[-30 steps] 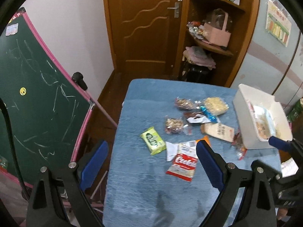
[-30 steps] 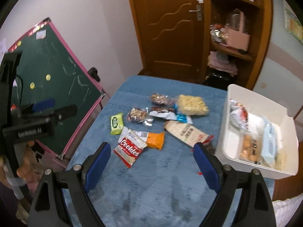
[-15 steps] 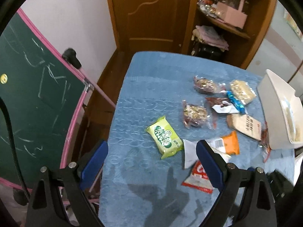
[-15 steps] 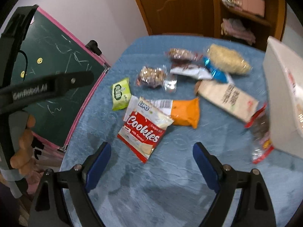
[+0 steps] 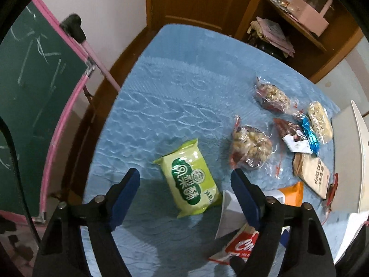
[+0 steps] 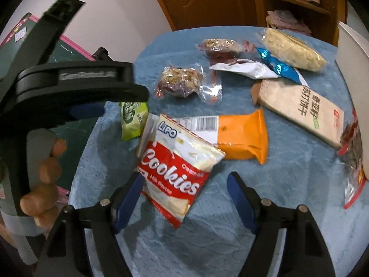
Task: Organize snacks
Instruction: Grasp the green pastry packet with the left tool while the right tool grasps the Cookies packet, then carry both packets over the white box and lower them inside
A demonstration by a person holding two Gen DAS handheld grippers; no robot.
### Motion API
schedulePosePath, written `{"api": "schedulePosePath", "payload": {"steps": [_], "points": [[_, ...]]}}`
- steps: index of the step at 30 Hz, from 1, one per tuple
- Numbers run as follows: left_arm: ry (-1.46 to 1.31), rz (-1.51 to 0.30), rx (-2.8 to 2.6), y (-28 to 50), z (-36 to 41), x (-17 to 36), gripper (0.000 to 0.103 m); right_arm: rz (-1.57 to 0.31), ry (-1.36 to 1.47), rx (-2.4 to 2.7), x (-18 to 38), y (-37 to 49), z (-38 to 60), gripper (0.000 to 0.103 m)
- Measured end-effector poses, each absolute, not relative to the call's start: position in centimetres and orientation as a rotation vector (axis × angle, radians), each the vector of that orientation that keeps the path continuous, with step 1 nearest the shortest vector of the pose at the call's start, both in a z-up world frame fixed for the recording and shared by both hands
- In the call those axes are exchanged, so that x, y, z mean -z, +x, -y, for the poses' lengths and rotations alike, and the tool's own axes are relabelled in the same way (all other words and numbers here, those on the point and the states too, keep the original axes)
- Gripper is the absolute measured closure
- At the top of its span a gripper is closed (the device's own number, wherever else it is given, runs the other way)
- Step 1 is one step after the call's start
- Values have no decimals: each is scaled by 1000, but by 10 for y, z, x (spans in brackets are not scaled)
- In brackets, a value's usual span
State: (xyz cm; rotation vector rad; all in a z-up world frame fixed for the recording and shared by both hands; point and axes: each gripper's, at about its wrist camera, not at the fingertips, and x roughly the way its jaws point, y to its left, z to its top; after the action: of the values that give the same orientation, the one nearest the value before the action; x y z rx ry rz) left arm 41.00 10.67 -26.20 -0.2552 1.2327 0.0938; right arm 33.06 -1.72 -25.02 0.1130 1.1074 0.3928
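Observation:
A green snack packet lies flat on the blue cloth-covered table. My left gripper points down over it with the packet between its blue pads. The jaws are closing, and a gap still shows beside the packet. In the right wrist view a red and white Cookies packet lies partly on an orange packet. My right gripper hangs just above its lower half, also closing, with the pads not pressing on it. A white box stands at the right edge of the table.
Two clear bags of nuts, a beige packet, a blue wrapper and a pale rice-crisp packet lie toward the far right. A green chalkboard leans off the left table edge. A hand holds the left gripper's handle.
Both grippers have dropped toward the table and their jaws have narrowed. The green packet now sits between the left pads and the Cookies packet between the right pads.

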Motion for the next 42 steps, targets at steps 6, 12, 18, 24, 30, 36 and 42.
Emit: {"api": "schedulePosePath", "payload": {"steps": [6, 12, 18, 24, 30, 36, 42], "points": [[-264, -1283, -136, 414, -106, 282, 35, -1068, 122, -445, 249, 329, 11, 55], [-187, -1277, -153, 413, -96, 281, 63, -1021, 155, -503, 233, 313, 20, 80], [-171, -1287, -138, 396, -91, 269, 64, -1007, 158, -523, 219, 306, 34, 85], [-87, -1196, -89, 356, -71, 226, 64, -977, 155, -507, 192, 281, 61, 89], [-30, -1099, 5, 305, -36, 175, 64, -912, 182, -465, 152, 247, 100, 89], [-11, -1067, 101, 267, -3, 141, 64, -840, 213, -409, 115, 212, 150, 89], [32, -1016, 184, 246, 50, 112, 64, -775, 234, -326, 91, 199, 188, 89]]}}
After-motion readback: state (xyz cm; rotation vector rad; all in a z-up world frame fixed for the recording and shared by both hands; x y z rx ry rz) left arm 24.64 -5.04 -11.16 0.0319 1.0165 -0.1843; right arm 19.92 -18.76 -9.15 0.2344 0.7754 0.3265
